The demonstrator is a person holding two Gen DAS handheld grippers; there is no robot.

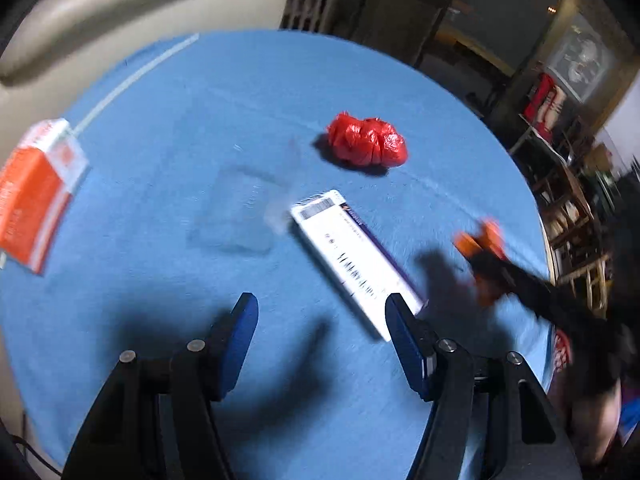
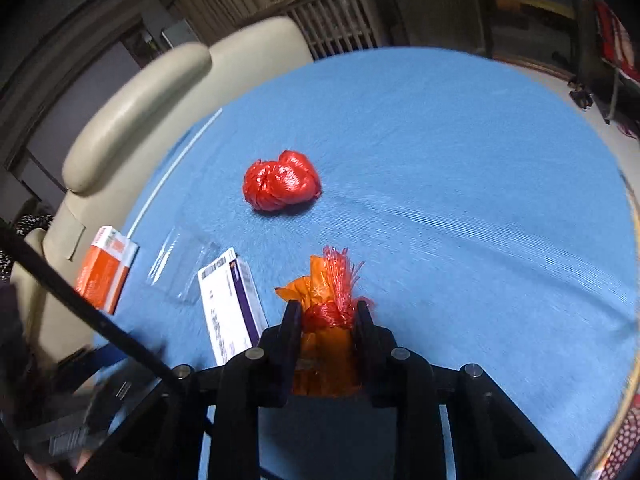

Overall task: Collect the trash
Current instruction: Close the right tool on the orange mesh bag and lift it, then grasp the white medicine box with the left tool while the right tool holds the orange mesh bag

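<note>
My right gripper (image 2: 327, 310) is shut on an orange wrapper bundled with red netting (image 2: 320, 284), held just above the round blue table (image 2: 460, 160). In the left wrist view this bundle (image 1: 482, 238) shows blurred at the right. My left gripper (image 1: 322, 312) is open above the table with nothing between its blue pads; its right finger (image 1: 400, 320) is next to the near corner of a white and purple box (image 1: 356, 256). A crumpled red plastic bag (image 1: 366, 142) lies further out at mid-table. A clear plastic tray (image 1: 240, 216) lies left of the white box.
An orange and white carton (image 1: 36, 196) lies near the table's left edge. A beige padded chair (image 2: 132, 120) stands behind the table on the left. Dark furniture and wooden chairs (image 1: 572, 208) crowd the right side beyond the table's rim.
</note>
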